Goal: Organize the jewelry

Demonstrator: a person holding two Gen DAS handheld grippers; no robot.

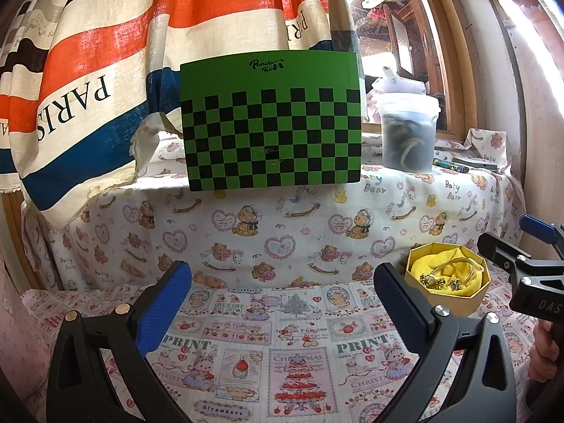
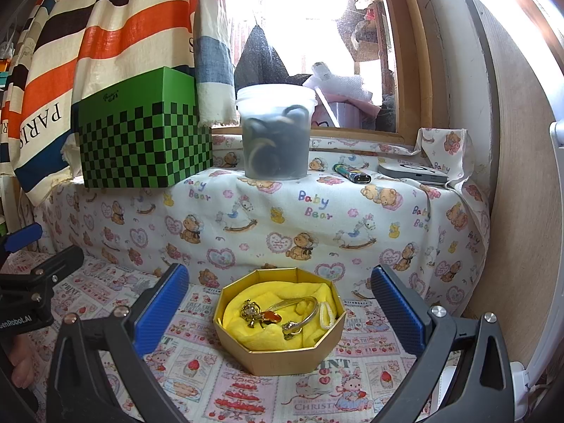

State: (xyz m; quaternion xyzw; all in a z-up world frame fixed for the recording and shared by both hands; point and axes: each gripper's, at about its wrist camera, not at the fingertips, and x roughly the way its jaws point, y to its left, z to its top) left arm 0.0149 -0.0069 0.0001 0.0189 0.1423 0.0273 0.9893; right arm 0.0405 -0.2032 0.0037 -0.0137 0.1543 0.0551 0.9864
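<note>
My right gripper (image 2: 280, 308) is wide open, with the gold eight-sided box (image 2: 282, 349) sitting between its blue bumpy fingers (image 2: 160, 308). The shiny jewelry (image 2: 282, 313) lies on soft yellow cloth (image 2: 246, 331) inside. My left gripper (image 1: 282, 303) is wide open too, over cloth that says "PRINT".

Daylight floods through the window (image 2: 299, 28) behind the ledge, blowing out to pure white in the right wrist view and flaring along the wall (image 1: 528, 10) in the left. The striped curtain (image 1: 105, 53) glows backlit. Shadows fall soft on the patterned cloth (image 2: 282, 387) below. Both views are sharp at centre; fisheye distortion bends the window frame (image 2: 416, 53), and the corners go dark.
</note>
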